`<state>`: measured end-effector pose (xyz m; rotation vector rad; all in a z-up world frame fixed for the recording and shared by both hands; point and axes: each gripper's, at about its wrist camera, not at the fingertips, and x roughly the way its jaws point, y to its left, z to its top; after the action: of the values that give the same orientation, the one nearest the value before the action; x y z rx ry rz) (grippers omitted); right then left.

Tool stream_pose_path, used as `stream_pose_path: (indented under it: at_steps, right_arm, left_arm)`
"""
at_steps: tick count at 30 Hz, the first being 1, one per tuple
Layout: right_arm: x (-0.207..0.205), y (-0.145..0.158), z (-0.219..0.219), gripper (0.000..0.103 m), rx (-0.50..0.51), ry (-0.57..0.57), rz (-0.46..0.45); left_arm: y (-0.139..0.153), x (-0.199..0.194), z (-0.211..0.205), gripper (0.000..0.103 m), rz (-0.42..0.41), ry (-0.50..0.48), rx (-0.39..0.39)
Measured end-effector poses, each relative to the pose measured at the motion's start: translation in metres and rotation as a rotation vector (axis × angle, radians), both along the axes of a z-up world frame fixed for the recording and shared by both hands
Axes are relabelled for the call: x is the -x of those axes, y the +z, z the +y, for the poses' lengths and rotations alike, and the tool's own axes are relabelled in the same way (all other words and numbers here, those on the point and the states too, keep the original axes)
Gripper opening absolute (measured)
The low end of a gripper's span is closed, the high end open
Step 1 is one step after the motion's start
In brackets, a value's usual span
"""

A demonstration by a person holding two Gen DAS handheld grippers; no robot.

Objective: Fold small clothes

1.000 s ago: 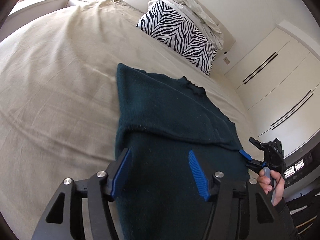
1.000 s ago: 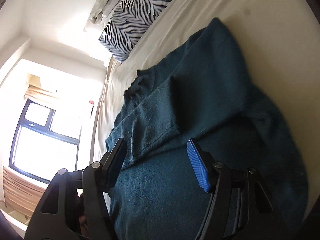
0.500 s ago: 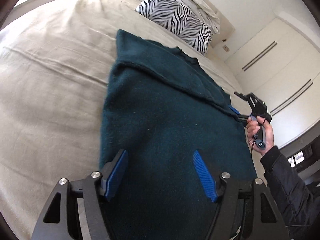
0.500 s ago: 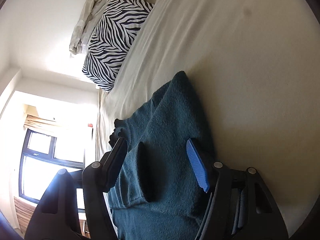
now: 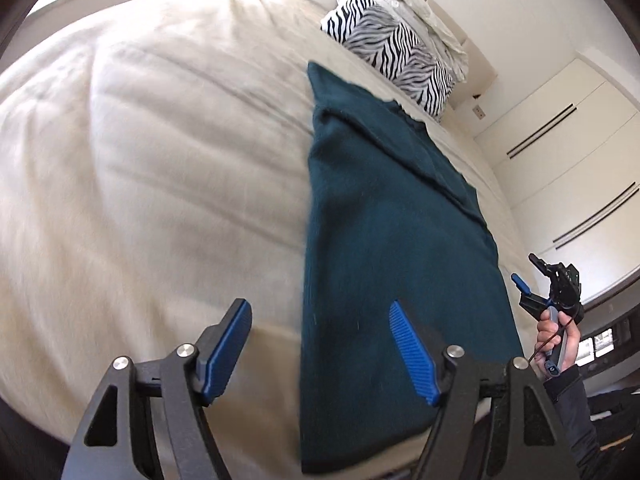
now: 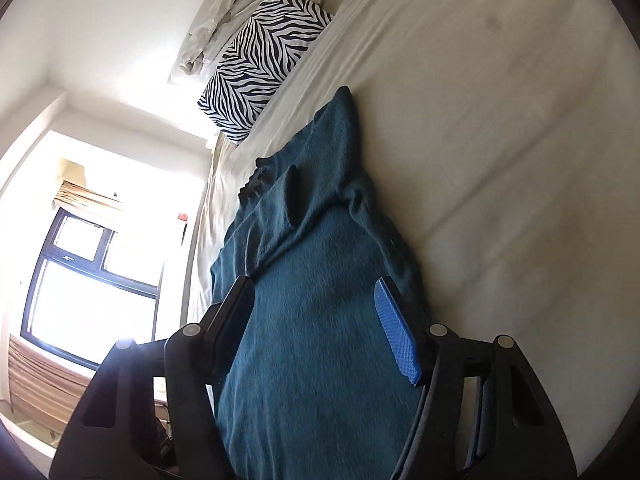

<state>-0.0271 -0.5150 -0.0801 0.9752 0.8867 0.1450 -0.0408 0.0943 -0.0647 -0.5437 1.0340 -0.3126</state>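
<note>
- Lying lengthwise on the cream bedsheet (image 5: 140, 168), the dark teal knitted garment (image 5: 392, 264) is folded into a long narrow strip, its far end near the zebra-print pillow (image 5: 396, 56).
- Left gripper (image 5: 320, 348): blue-padded fingers (image 5: 226, 348) spread wide, released, nothing between the pads. Left finger sits over bare sheet; right finger over the garment. The garment's left edge runs btwn the two fingers, just inside the right one. Can't tell if the tips touch fabric.
- A folded-over flap w/ a raised seam lies diagonally across the garment's far half in the left wrist view.
- Right gripper (image 6: 316, 320): fingers also apart, released, empty. Garment (image 6: 320, 344) fills the gap btwn both fingers & runs on beyond them; its right edge passes under the blue right pad (image 6: 396, 336), w/ bare sheet (image 6: 500, 160) beyond.
- Right wrist view: far part of the garment is rumpled, w/ a dark fold pocket mid-strip & a ragged collar edge on its left side.
- Same gripper seen from the left wrist cam (image 5: 532, 280): held in a hand (image 5: 554, 340) off the garment's right edge, apart from the fabric.
- Pillow (image 6: 260, 52) w/ crumpled white cloth (image 6: 224, 12) beside it, well apart from both grippers.
</note>
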Motion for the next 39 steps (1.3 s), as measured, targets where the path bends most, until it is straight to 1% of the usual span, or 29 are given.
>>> stream_pose_path:
  at_steps: [2,4,6,8,10,12,13,15,17,19,21,22,24,28,31,32,33,34,35,36,38,39]
  right_arm:
    - [0.035,0.003,0.005,0.062,0.021,0.013,0.018]
    - [0.067,0.004,0.011,0.062,0.027,0.024,0.030]
    - [0.089,0.003,0.016,0.062,0.042,0.030,0.050]
    - [0.113,0.002,0.020,0.062,0.060,0.030,0.064]
    - [0.137,0.000,0.021,0.062,0.068,0.030,0.085]
    - [0.152,0.001,0.023,0.062,0.082,0.030,0.093]
    - [0.160,0.002,0.022,0.062,0.088,0.031,0.098]
    - [0.170,0.005,0.021,0.062,0.112,0.026,0.120]
    - [0.183,0.008,0.018,0.062,0.135,0.017,0.156]
    - [0.194,0.010,0.013,0.062,0.149,0.008,0.174]
    - [0.207,0.012,0.009,0.062,0.155,0.004,0.190]
    - [0.202,0.012,0.007,0.062,0.158,0.006,0.201]
    - [0.205,0.009,0.007,0.062,0.151,0.014,0.221]
    - [0.200,0.003,0.015,0.062,0.177,0.050,0.263]
    - [0.193,0.001,0.018,0.061,0.149,0.062,0.265]
    - [0.191,0.000,0.020,0.059,0.143,0.068,0.267]
    - [0.186,0.000,0.023,0.054,0.143,0.082,0.271]
    - [0.184,-0.001,0.026,0.051,0.147,0.099,0.276]
    - [0.181,-0.001,0.029,0.045,0.149,0.111,0.280]
    - [0.178,-0.002,0.031,0.035,0.149,0.120,0.282]
    - [0.176,-0.004,0.035,0.026,0.149,0.126,0.287]
    - [0.176,-0.004,0.037,0.016,0.156,0.129,0.286]
  left_arm:
    - [-0.006,0.009,-0.006,0.073,0.033,-0.030,0.014]
    - [-0.011,0.019,-0.016,0.073,0.046,-0.070,0.004]
    - [-0.014,0.026,-0.022,0.073,0.061,-0.098,0.004]
    - [-0.017,0.029,-0.023,0.073,0.081,-0.106,0.029]
    - [-0.019,0.030,-0.023,0.067,0.109,-0.117,0.068]
    - [-0.024,0.030,-0.024,0.051,0.143,-0.129,0.077]
    - [-0.025,0.031,-0.023,0.048,0.153,-0.127,0.081]
    - [-0.029,0.032,-0.016,0.038,0.168,-0.111,0.116]
    - [-0.033,0.032,-0.010,0.034,0.184,-0.095,0.151]
    - [-0.035,0.032,-0.007,0.030,0.192,-0.082,0.172]
    - [-0.036,0.030,-0.008,0.024,0.192,-0.081,0.165]
    - [-0.036,0.030,-0.008,0.023,0.190,-0.082,0.163]
    - [-0.035,0.030,-0.008,0.015,0.189,-0.085,0.157]
    - [-0.035,0.029,-0.011,0.010,0.187,-0.088,0.157]
    - [-0.032,0.032,-0.009,0.009,0.179,-0.090,0.156]
    - [-0.032,0.033,-0.009,0.008,0.176,-0.091,0.156]
    - [-0.031,0.032,-0.009,0.008,0.173,-0.092,0.154]
    - [-0.030,0.032,-0.010,0.008,0.170,-0.094,0.153]
    - [-0.030,0.032,-0.010,0.008,0.168,-0.095,0.153]
    - [-0.029,0.033,-0.010,0.008,0.164,-0.097,0.152]
    - [-0.028,0.034,-0.009,0.007,0.157,-0.100,0.154]
    - [-0.027,0.035,-0.008,0.007,0.154,-0.101,0.155]
